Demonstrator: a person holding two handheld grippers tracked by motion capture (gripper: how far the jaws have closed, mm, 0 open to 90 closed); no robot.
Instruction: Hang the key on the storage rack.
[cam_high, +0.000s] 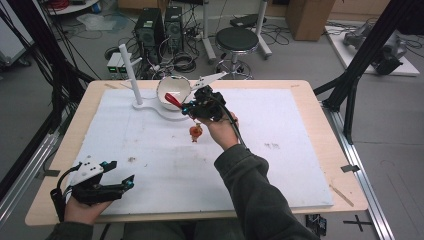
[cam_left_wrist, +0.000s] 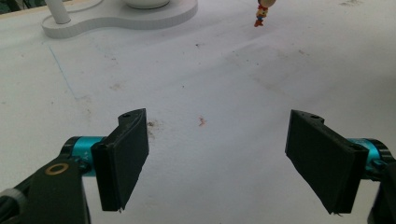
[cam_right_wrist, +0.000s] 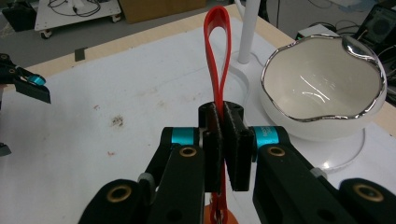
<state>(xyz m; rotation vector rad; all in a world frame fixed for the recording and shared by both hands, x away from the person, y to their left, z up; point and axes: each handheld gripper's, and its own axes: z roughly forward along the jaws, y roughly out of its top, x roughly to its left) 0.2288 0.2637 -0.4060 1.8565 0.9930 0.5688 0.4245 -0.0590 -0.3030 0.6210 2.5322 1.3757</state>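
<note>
The right tool (cam_right_wrist: 223, 140) is clamped on a red strap loop (cam_right_wrist: 218, 51) with a small charm figure (cam_high: 195, 132) dangling beneath it, held in the air just in front of the white bowl (cam_right_wrist: 327, 88) on its white stand (cam_high: 170, 114) with an upright post (cam_high: 130, 72). The left tool (cam_left_wrist: 217, 161) rests with jaws wide apart and empty at the near left of the tabletop (cam_high: 300, 150). By my reading the pick-up is done and the hanging or dropping-off remains: one strap, one charm, one bowl, one post, two tools.

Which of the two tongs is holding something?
The right tongs, near the silver-rimmed white bowl, pinch a red strap loop; the left tongs gape empty.
</note>
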